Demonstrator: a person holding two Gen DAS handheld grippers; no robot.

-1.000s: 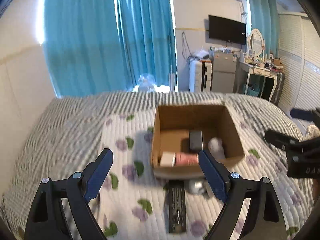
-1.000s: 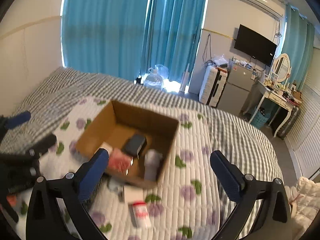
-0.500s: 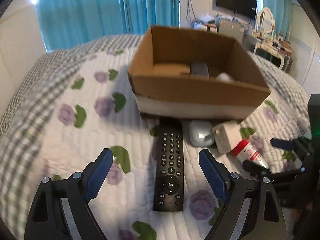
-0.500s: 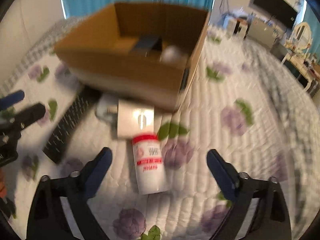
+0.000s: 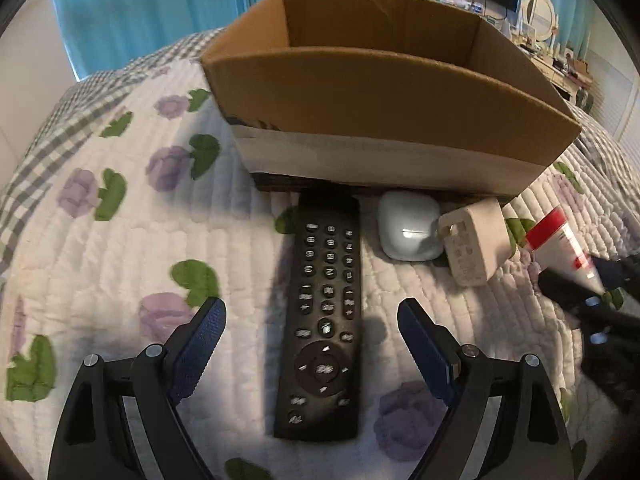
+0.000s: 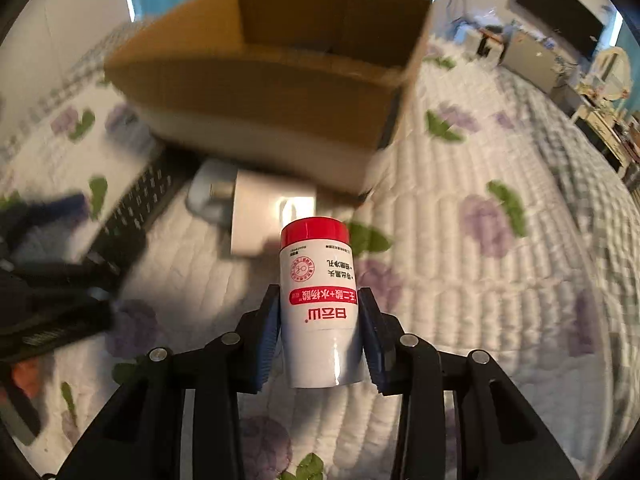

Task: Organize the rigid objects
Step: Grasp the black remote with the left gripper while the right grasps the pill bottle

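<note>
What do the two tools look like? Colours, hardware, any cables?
Left tool and right tool match: matte black linkage arms with triangular cutouts, silver pivot screws, and dark blue ribbed pads on the fingers. No cables, markings or sleeves show.

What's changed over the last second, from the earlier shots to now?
Both grippers dropped from above the bed toward the items in front of the cardboard box. The right gripper closed on the red-capped white bottle. The left gripper stayed open, now straddling the black remote. The remote, earbud case and white charger stayed put.
</note>
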